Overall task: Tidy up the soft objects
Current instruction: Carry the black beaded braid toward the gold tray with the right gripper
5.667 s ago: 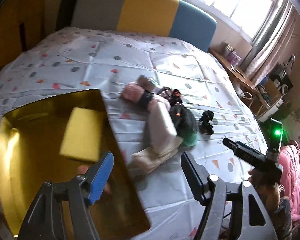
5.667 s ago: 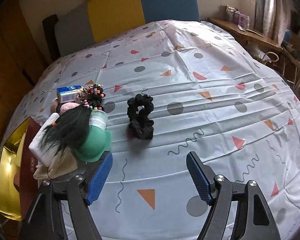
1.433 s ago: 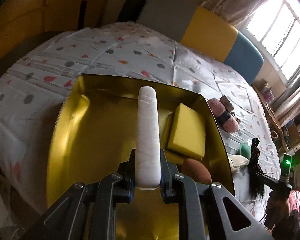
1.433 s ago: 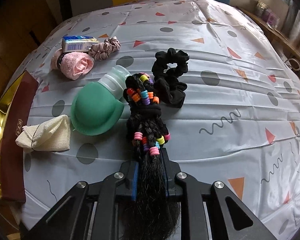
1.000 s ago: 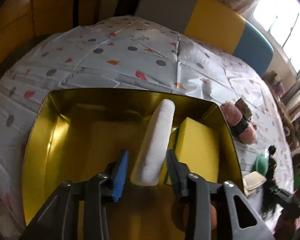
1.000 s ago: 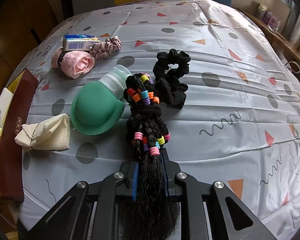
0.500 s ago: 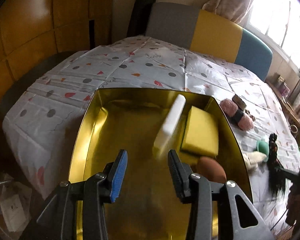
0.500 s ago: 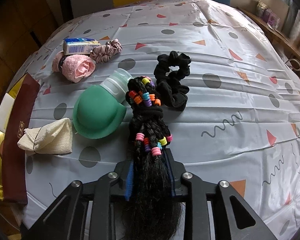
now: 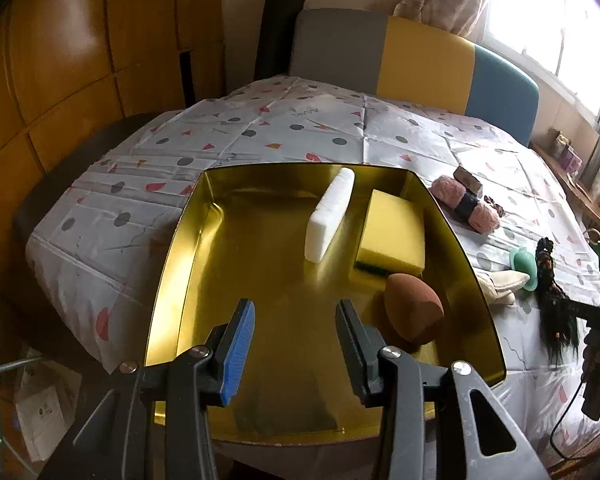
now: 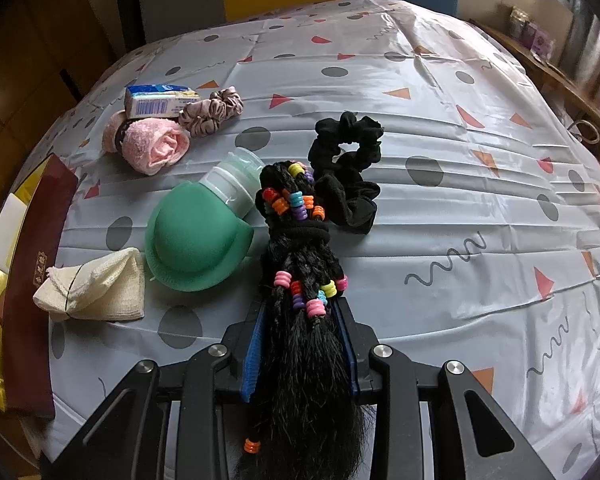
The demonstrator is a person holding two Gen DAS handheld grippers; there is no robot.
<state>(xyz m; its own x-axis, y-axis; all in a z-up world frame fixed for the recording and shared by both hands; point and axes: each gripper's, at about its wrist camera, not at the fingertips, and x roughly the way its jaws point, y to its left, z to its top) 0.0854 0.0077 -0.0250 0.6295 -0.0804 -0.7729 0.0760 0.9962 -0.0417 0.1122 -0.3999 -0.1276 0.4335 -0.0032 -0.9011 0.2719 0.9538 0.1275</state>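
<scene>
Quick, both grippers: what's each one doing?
Left gripper: open, empty, above the gold tray.
Right gripper: jaws opening, beaded black hairpiece between them.

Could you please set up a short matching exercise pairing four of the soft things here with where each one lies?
Things:
1. yellow sponge
2. black hairpiece
3. pink towel roll
4. black scrunchie

Places:
A. between the right gripper's opening jaws
B. beside the tissue packet
C. in the gold tray
D. on the cloth, right of the beads

Pairs: 1-C, 2-A, 3-B, 4-D
</scene>
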